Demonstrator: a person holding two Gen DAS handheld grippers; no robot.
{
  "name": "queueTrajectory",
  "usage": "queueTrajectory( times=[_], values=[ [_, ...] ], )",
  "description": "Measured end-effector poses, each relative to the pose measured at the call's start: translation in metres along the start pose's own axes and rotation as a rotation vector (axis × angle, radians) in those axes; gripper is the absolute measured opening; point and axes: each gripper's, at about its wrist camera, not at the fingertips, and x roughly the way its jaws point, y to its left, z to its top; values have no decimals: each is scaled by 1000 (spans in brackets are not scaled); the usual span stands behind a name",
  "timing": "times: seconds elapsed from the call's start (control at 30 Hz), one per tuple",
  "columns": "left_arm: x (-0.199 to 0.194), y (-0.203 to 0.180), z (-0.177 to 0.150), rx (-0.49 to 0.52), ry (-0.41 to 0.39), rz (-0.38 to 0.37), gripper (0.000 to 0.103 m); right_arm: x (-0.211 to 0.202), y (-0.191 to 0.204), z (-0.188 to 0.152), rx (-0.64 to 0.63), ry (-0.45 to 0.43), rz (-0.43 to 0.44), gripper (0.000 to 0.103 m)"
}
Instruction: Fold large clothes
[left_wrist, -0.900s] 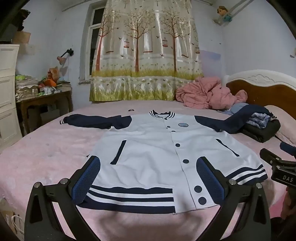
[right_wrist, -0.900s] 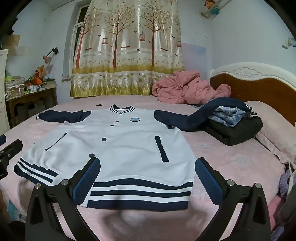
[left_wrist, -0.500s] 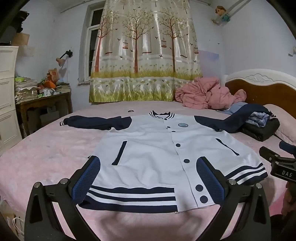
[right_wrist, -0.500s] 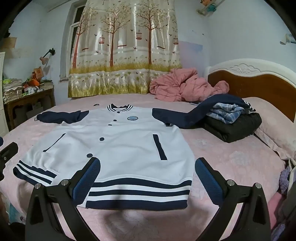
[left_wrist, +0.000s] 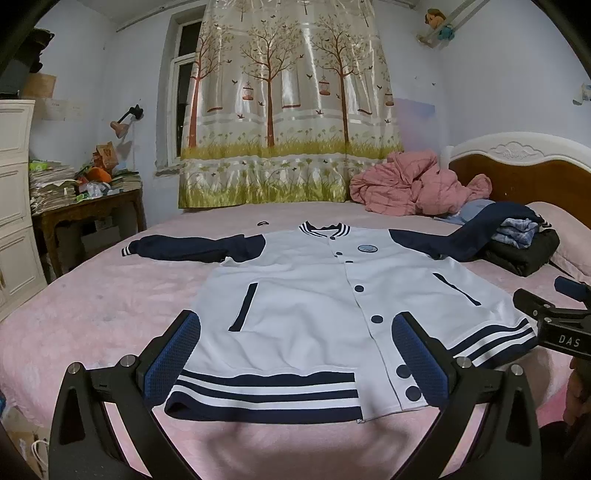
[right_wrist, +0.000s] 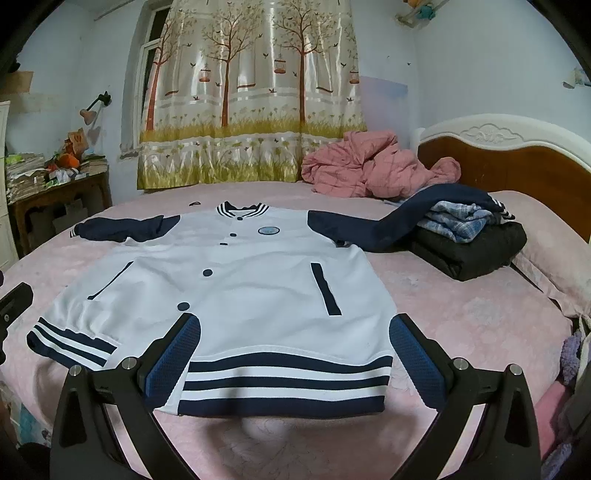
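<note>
Both tools are easing back slightly, the left tool (left_wrist: 295, 363) and right tool (right_wrist: 295, 363) hovering wide open and empty at the hem of the varsity jacket (left_wrist: 332, 295), which is lying collar-away on the bed (left_wrist: 92, 314).

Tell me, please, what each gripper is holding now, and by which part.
Nothing is held. The left gripper and the right gripper are both open, near the striped hem of the jacket, which lies flat on the bed.

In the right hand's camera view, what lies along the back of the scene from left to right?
Cluttered wooden table → wall lamp → tree-print curtain → crumpled pink quilt → stack of folded clothes → headboard.
</note>
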Motion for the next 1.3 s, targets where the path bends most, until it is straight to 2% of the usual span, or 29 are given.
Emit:
queueTrajectory(
  times=[0.43,0.6,1.3],
  values=[
    [-6,8,-3,-8,0,-13,103,-3,-2,1,1,-4,8,103],
    [-12,8,0,-2,-27,-10,103,-4,-2,0,-7,-3,6,103],
    [1,7,4,-11,-11,0,103,-12,-7,4,8,-19,-21,103]
  ],
)
